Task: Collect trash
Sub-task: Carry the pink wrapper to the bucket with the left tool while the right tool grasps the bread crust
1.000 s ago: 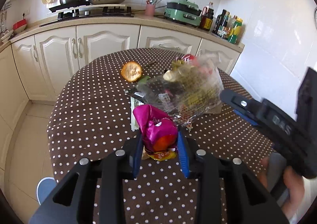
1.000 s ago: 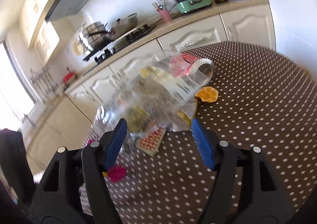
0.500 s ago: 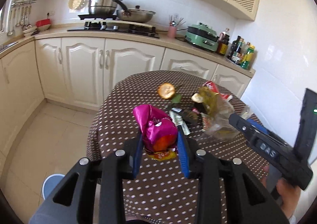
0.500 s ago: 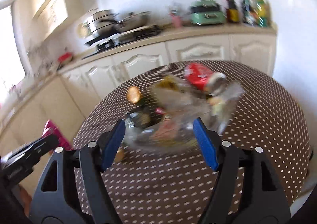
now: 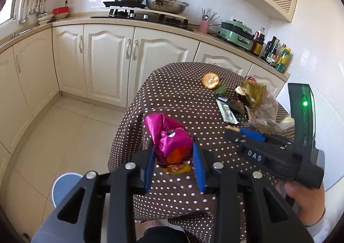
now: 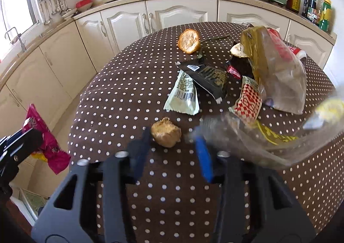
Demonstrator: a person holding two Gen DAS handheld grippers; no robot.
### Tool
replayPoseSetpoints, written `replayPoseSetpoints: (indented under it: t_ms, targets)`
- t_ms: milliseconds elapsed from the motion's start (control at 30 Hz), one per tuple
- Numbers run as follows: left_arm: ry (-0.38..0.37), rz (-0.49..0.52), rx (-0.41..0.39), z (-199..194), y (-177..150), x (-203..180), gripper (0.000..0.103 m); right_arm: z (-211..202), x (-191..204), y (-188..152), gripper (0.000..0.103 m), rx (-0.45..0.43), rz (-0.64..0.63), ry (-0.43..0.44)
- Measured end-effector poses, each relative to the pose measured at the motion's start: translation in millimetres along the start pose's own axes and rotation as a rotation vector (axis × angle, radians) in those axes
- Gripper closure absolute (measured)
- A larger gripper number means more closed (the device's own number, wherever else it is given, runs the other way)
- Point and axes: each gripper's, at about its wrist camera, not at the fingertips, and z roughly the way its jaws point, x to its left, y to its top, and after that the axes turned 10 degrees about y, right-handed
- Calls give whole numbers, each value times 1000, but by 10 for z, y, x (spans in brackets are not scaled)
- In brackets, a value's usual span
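My left gripper (image 5: 173, 161) is shut on a crumpled pink snack wrapper (image 5: 169, 137) and holds it off the near-left edge of the round dotted table (image 5: 172, 96). The wrapper also shows in the right wrist view (image 6: 43, 142), beside the table. My right gripper (image 6: 171, 152) is open just above the table's near edge, with a brown crumpled lump (image 6: 166, 133) between its fingertips. A clear plastic bag (image 6: 279, 135), blurred, hangs at its right finger. Wrappers (image 6: 204, 79), an orange peel (image 6: 189, 40) and a second clear bag (image 6: 277, 71) lie beyond.
A blue round bin (image 5: 64, 187) stands on the tiled floor left of the table. Cream cabinets (image 5: 107, 58) and a counter with a stove, pots and bottles run behind the table. A white wall (image 5: 322, 71) is on the right.
My left gripper has pulled back and left off the table with the pink wrapper. My right gripper has drawn back to the near edge; the clear bag has swung to its right.
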Motion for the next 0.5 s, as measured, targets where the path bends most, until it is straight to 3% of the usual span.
replayPoseSetpoints:
  t_ms: [233, 400, 500]
  targets:
    - [10, -60, 1, -15, -91, 414, 72, -27, 445, -2, 79, -46, -80, 33]
    - [69, -126, 31, 48, -223, 983, 72, 118, 1167, -39, 79, -46, -186, 151]
    - [135, -175, 79, 146, -384, 1438, 72, 486, 1697, -152, 79, 15, -239, 257]
